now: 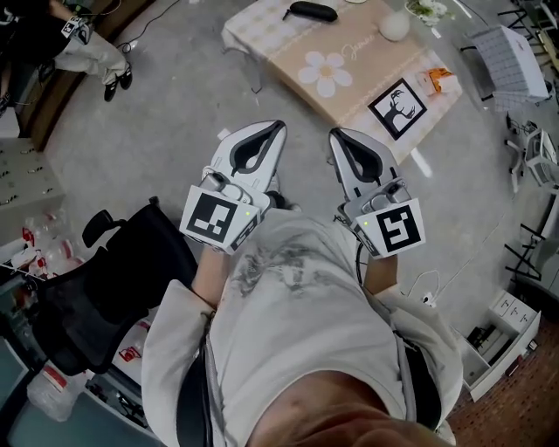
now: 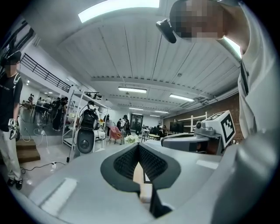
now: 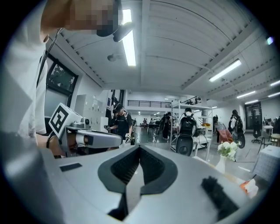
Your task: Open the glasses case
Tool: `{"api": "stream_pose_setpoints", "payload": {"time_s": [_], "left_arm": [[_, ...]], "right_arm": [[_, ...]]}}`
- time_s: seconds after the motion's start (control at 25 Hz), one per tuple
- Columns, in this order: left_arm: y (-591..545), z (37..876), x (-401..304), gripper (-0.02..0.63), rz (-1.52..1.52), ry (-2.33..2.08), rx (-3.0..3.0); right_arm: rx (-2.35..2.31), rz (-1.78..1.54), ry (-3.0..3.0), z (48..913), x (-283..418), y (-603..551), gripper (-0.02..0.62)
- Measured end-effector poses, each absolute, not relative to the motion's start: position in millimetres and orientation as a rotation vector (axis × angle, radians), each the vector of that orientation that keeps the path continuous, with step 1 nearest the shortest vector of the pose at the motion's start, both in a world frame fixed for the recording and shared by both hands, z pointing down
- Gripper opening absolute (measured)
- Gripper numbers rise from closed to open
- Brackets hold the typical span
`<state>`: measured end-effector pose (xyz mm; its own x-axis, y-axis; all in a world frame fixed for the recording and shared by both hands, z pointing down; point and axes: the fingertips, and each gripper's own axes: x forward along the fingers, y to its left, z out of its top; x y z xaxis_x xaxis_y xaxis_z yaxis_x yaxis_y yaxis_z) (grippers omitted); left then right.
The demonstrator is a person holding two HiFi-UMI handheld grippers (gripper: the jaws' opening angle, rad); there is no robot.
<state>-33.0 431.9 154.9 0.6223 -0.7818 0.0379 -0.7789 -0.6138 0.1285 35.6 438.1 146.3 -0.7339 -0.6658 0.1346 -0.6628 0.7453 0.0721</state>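
The black glasses case (image 1: 312,10) lies shut at the far edge of the low table (image 1: 288,44) with a beige daisy cloth. It shows again as a dark blurred shape (image 3: 218,199) low right in the right gripper view. Both grippers are held level in front of the person's chest, well short of the table and side by side. My left gripper (image 1: 279,127) is shut with nothing in it, its ribbed pads (image 2: 129,162) meeting. My right gripper (image 1: 334,134) is likewise shut and empty, with its pads (image 3: 148,164) closed together. Each gripper sees the other beside it.
On the table stand a white vase (image 1: 394,24), a square deer-print card (image 1: 397,109) and an orange packet (image 1: 439,79). A black office chair (image 1: 105,279) is at my left and a white crate (image 1: 507,57) at the right. A person (image 1: 87,52) stands far left.
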Motion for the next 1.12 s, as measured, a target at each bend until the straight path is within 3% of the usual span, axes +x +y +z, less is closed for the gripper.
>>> {"api": "stream_pose_setpoints", "payload": {"time_s": [0.44,1.12], "left_arm": [[376,156,-67,0.005,-0.068,-1.233,2.727],[293,170,-51,0.005,-0.005,-1.264,2.685]], "right_arm": [[1.155,0.003,-2.718,151,6,391,0.017],[1.104,0.070,-2.732,168,24,304,0.017]]}}
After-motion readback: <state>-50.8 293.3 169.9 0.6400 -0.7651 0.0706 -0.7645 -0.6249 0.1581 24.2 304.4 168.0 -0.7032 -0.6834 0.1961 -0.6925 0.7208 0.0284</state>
